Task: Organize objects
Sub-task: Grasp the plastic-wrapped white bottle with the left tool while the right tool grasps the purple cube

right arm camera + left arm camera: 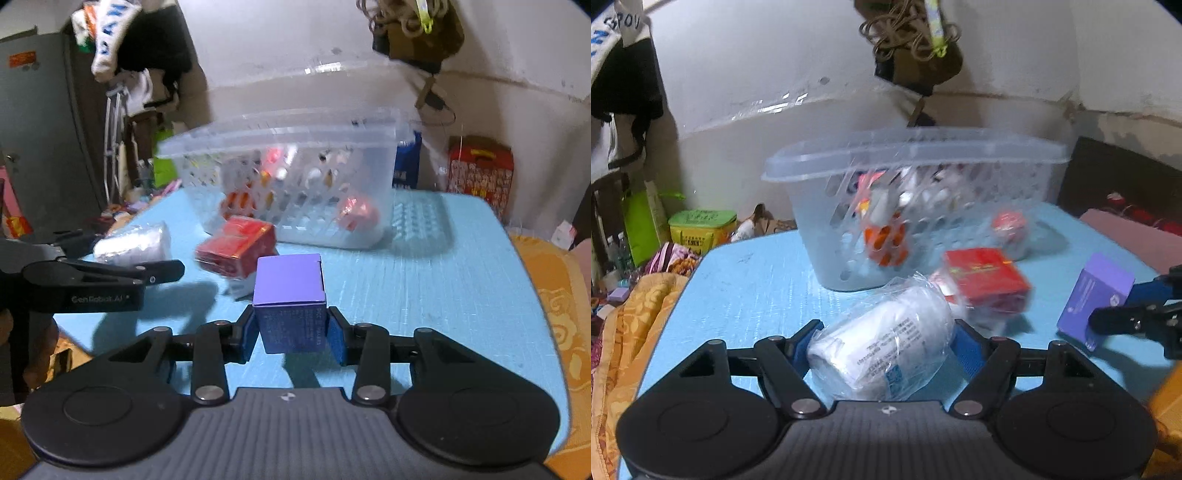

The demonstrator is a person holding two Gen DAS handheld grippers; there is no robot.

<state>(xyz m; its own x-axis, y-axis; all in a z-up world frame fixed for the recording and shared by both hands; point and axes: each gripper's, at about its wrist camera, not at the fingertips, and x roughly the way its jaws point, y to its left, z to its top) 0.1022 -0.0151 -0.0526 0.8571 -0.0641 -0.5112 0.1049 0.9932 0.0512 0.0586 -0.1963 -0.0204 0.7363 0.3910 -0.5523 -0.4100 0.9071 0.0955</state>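
My left gripper (886, 341) is shut on a white bottle wrapped in clear plastic (886, 347), held over the blue table (750, 288). My right gripper (291, 332) is shut on a purple box (290, 295); the box also shows in the left wrist view (1093, 295). A clear perforated basket (916, 199) stands at the back of the table with several small items inside. A red box (986, 280) in plastic wrap lies in front of the basket. It also shows in the right wrist view (236, 247), as does the basket (295, 177).
A small red and white packet (1010, 225) lies right of the basket. A bag (912, 44) hangs on the wall above. An orange blanket (635, 314) lies at the left, clutter and a green-lidded tub (701, 229) beyond. A red printed box (480, 173) stands back right.
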